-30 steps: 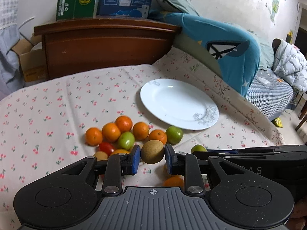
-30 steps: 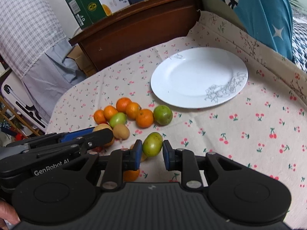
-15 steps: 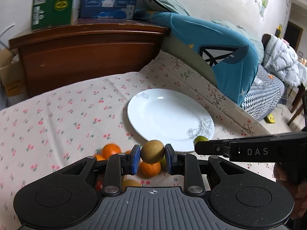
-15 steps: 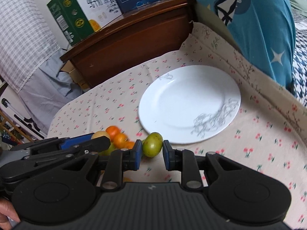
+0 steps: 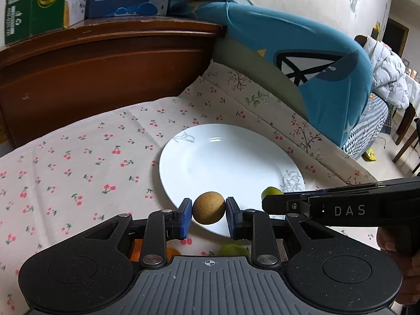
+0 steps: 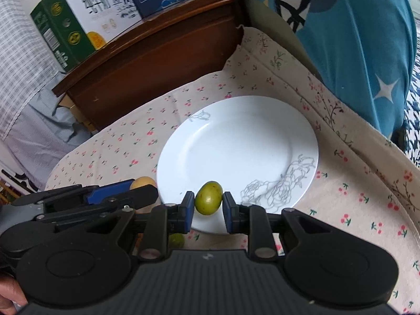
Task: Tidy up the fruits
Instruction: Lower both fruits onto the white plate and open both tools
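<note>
Tablecloth point(image 5: 78, 173): cream, showing red cherry print. Plate point(image 6: 236, 141): white, bearing grey line drawings. Fruit point(image 5: 208, 208): tan-brown. Fruit point(image 6: 208, 201): yellow-green. Pillow point(image 5: 302, 52): showing teal. Boxes point(image 6: 78, 21): green, white.

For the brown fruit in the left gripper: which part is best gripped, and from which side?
Across its widest middle, pads on opposite flanks, coming from above at a slant. The brown fruit is round and smooth, so an off-centre pinch would likely squirt it out. The left gripper holds it that way now, above the plate rim.

Home bedroom: wooden headboard point(image 5: 110, 60), bedding point(image 5: 288, 60), cherry-print cloth point(image 5: 78, 173).
</note>
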`<action>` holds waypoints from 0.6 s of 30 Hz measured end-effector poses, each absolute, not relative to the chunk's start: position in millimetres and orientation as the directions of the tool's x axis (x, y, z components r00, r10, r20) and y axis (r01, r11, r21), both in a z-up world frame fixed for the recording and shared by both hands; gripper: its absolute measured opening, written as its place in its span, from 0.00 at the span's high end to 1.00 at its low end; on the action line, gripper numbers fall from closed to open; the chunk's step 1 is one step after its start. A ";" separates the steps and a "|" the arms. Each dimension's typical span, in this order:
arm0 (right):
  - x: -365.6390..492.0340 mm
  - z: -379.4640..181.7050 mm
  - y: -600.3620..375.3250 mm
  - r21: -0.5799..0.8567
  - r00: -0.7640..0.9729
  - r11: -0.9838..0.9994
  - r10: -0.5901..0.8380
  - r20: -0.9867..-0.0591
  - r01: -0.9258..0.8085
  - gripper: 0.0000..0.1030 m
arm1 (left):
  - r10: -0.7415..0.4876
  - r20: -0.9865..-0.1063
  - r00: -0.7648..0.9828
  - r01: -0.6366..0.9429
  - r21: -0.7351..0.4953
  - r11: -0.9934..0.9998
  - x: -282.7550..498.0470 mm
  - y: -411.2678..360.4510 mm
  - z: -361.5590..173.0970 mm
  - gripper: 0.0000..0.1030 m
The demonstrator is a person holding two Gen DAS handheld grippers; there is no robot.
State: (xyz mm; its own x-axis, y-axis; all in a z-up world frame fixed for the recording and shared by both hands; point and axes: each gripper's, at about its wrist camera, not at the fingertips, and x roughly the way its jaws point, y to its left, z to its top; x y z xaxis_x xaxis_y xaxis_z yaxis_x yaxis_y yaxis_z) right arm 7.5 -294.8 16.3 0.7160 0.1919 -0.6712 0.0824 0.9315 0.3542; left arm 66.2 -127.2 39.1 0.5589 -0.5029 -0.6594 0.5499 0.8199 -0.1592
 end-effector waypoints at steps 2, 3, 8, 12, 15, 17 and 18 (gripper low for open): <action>11.2 14.7 -297.6 0.358 0.716 0.929 0.187 -0.673 0.094 0.78 | -0.504 -0.664 0.553 0.552 -0.161 0.818 71.0 -131.0 36.4 0.76; 12.9 14.1 -298.6 0.356 0.716 0.929 0.182 -0.674 0.100 0.78 | -0.505 -0.666 0.549 0.554 -0.163 0.817 73.2 -132.9 35.1 0.76; 19.2 9.2 -302.2 0.356 0.709 0.926 0.166 -0.686 0.128 0.75 | -0.492 -0.679 0.545 0.557 -0.146 0.817 80.1 -142.2 27.8 0.75; 20.3 9.7 -306.9 0.352 0.716 0.925 0.147 -0.683 0.146 0.75 | -0.486 -0.679 0.551 0.551 -0.142 0.822 83.3 -144.1 25.7 0.73; 18.9 12.3 -317.1 0.341 0.722 0.918 0.095 -0.685 0.203 0.75 | -0.467 -0.670 0.577 0.528 -0.131 0.839 85.0 -140.7 27.3 0.67; 17.4 13.1 -324.4 0.318 0.720 0.913 0.039 -0.693 0.256 0.75 | -0.455 -0.665 0.592 0.508 -0.130 0.851 87.1 -136.2 28.0 0.66; 16.2 13.3 -328.4 0.298 0.717 0.909 -0.002 -0.697 0.292 0.74 | -0.452 -0.665 0.594 0.499 -0.136 0.856 88.7 -134.0 28.3 0.65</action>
State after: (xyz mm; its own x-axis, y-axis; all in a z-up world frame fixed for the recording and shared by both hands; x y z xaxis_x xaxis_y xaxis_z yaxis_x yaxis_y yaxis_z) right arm 16.2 -328.4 13.3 0.7168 -0.0017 -0.6973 0.2922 0.9087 0.2982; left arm 88.7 -134.0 28.3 0.5943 -0.4518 -0.6653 0.4986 0.8561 -0.1359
